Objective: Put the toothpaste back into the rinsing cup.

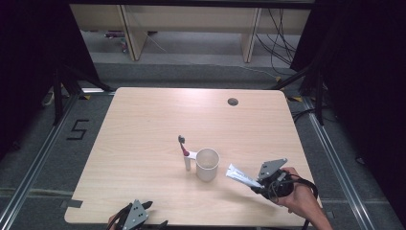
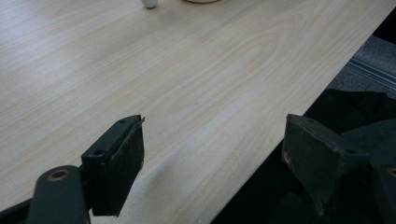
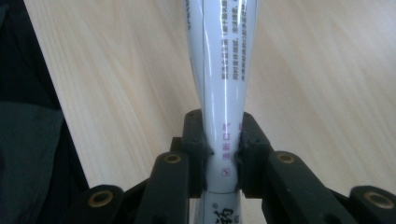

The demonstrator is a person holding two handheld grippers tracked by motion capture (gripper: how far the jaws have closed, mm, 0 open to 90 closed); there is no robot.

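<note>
A white toothpaste tube with small print is held by my right gripper, which is shut on it at the table's front right. In the right gripper view the tube runs up from between the two black jaws, squeezed narrow where they pinch it. Left of the tube stands a white cup, and beside it a toothbrush with a red and white handle stands upright. My left gripper sits at the front edge, open, with nothing between its fingers.
The wooden table has a round cable hole at the back right. Dark floor and metal rails surround it. In the left gripper view the table edge cuts diagonally past the jaws.
</note>
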